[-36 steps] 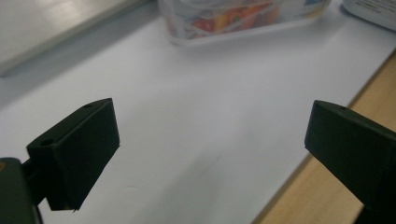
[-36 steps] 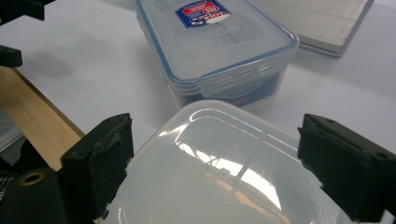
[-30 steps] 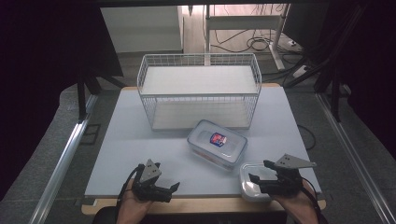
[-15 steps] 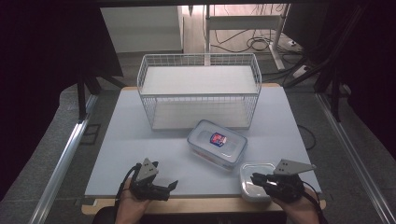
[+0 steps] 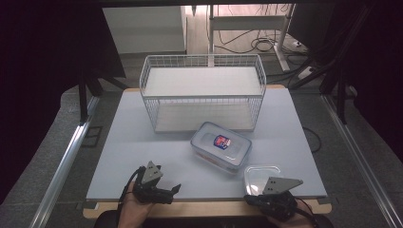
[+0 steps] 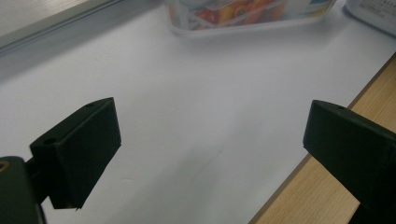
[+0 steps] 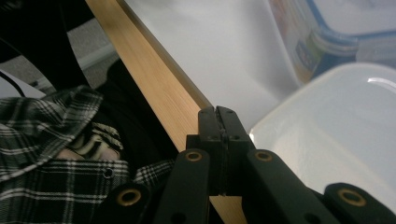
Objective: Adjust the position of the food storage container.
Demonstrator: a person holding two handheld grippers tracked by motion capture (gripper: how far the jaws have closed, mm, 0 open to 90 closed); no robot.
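A smooth, pale blue-grey tabletop [image 5: 142, 142] with a light wooden front edge carries a white wire basket [image 5: 202, 92], rectangular and open-topped, at its far middle. Just in front of the basket, apart from it, lies a clear rectangular plastic food box [image 5: 221, 146] with rounded corners, a blue-trimmed snap lid and a small red-and-blue label. Near that box's right front corner sits a smaller clear plastic container [image 5: 261, 176] with a glossy lid; its near part is hidden behind the right tool [image 5: 266, 202].

The left tool [image 5: 172, 191] rests at the front left of the tabletop, its matte black blocky jaws set wide apart over bare surface. In the left gripper view the food box is cut off at the top edge, with colourful contents blurred inside.

The right tool's jaws are pressed together on nothing, over the wooden edge just beside the small container. A plaid sleeve [image 7: 51, 154] shows below.
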